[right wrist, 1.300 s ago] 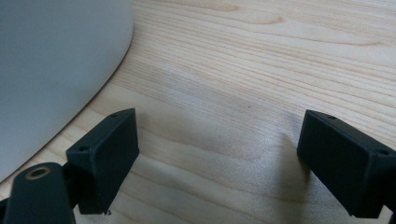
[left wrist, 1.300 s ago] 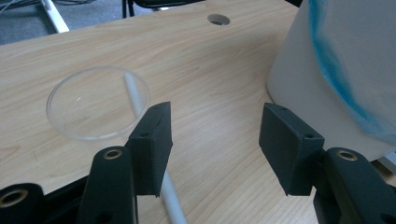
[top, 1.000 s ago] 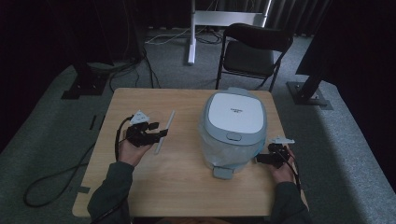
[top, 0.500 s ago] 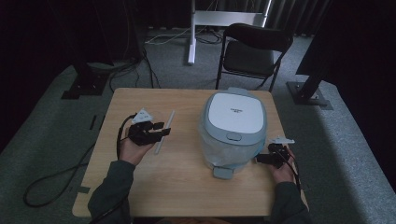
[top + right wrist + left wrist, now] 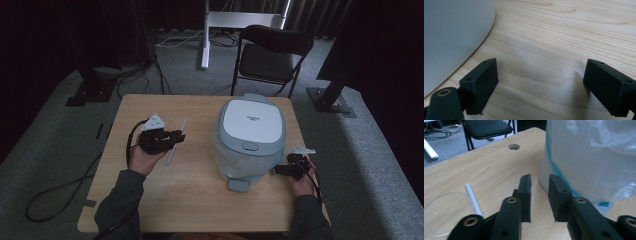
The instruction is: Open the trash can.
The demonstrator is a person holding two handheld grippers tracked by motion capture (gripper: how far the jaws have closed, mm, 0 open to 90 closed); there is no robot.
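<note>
The left hand-held gripper is held over the left half of the worktop, pointing toward the rice cooker. Its jaws have just been closing and now stand a narrow gap apart, with nothing between them. In the left gripper view the same left hand-held gripper faces the cooker's white wall, which is wrapped in clear plastic film. Just beside this gripper, on the side toward the worktop's far edge, lies a white stick-handled scoop flat on the wood; in the left gripper view its clear round bowl and white handle rest on the worktop.

The rice cooker, lid shut, stands on the right half of the worktop. The right hand-held gripper rests near the right edge, just beside the cooker's base. Its jaws stand wide apart, with bare wood between them.
</note>
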